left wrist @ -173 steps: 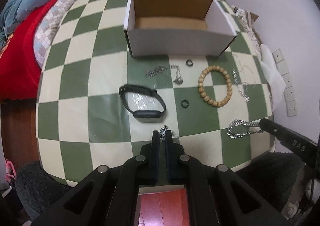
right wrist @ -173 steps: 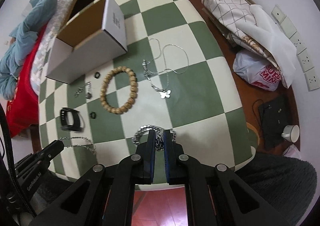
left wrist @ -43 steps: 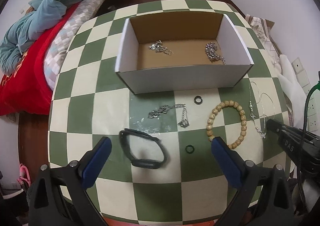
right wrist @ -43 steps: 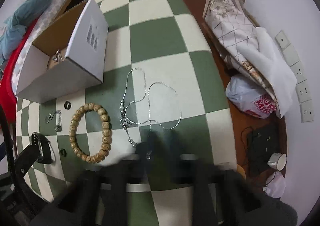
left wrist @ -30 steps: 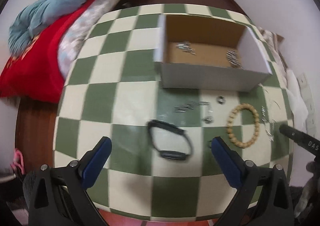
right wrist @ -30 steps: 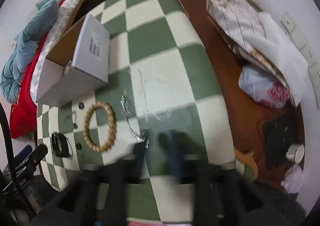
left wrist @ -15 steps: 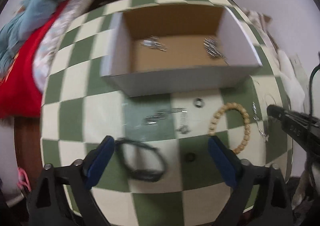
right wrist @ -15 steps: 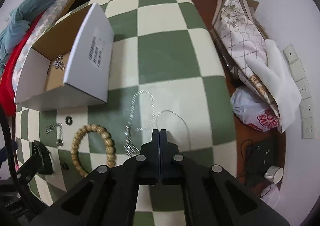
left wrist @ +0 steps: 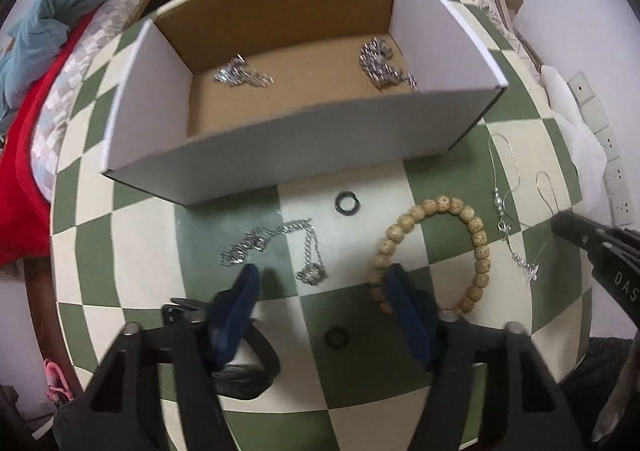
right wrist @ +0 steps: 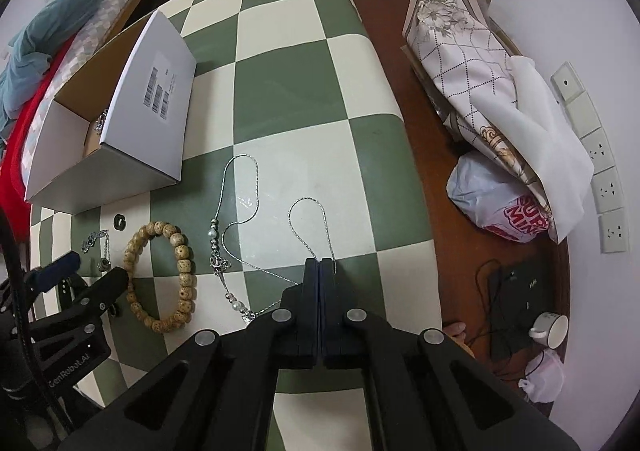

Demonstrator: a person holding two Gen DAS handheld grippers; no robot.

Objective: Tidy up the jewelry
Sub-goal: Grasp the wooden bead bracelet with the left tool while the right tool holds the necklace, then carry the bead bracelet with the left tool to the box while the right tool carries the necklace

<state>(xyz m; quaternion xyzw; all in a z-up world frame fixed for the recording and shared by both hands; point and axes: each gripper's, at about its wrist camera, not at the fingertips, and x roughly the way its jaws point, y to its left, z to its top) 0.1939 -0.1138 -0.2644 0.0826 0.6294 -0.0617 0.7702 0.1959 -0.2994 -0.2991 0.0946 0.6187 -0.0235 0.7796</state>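
An open white cardboard box [left wrist: 280, 155] holds two silver chains [left wrist: 244, 73]. On the checked table in front of it lie a silver chain [left wrist: 280, 241], two black rings [left wrist: 347, 204], a wooden bead bracelet [left wrist: 476, 247], a black watch band [left wrist: 248, 359] and a thin silver necklace [right wrist: 240, 207]. My left gripper [left wrist: 324, 287] hangs low over the table with its jaws closing. The silver chain's end lies between its blue pads [left wrist: 244, 291], untouched. My right gripper [right wrist: 320, 262] is shut on a loop of the thin necklace.
A bed with a red cover [left wrist: 24, 155] and blue bedding stands left of the table. On the floor to the right are patterned cloth [right wrist: 460, 47], a plastic bag [right wrist: 496, 203] and a mug [right wrist: 552, 325]. The table edge [right wrist: 412, 211] is close on the right.
My left gripper has dropped toward the table in front of the box and its jaws have narrowed. My right gripper's jaws have closed on the thin necklace.
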